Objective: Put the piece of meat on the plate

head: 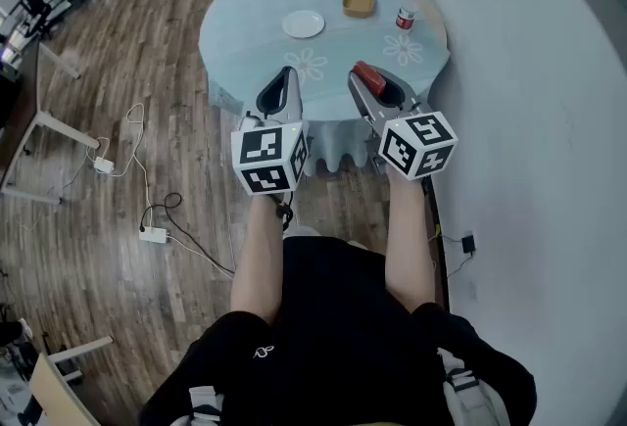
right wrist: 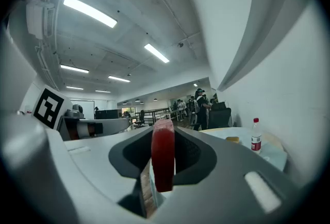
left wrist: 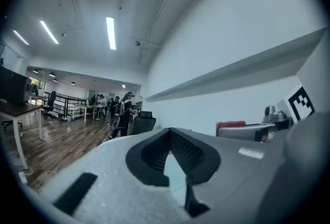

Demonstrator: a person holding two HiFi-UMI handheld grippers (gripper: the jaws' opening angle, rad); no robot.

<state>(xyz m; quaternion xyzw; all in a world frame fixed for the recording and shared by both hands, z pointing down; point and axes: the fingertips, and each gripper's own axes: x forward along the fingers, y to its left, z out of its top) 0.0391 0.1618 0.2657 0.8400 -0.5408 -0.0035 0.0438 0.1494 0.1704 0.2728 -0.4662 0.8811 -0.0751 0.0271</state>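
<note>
A red piece of meat point(head: 368, 76) is pinched between the jaws of my right gripper point(head: 361, 73), which is held level above the near edge of the round table point(head: 245, 18). In the right gripper view the meat point(right wrist: 163, 156) stands upright in the jaws, its top at the tips. The white plate point(head: 303, 23) lies empty on the table, further away and to the left of the meat. My left gripper point(head: 288, 73) hangs level beside the right one, its jaws together with nothing between them. In the left gripper view its tips point(left wrist: 170, 133) meet, and the meat point(left wrist: 230, 125) shows at the right.
A yellow dish point(head: 359, 1) and a red-capped bottle point(head: 406, 9) stand at the table's far right, near the white wall. The bottle point(right wrist: 256, 136) also shows in the right gripper view. Cables and a power strip point(head: 152, 234) lie on the wooden floor at the left. People stand beyond the table.
</note>
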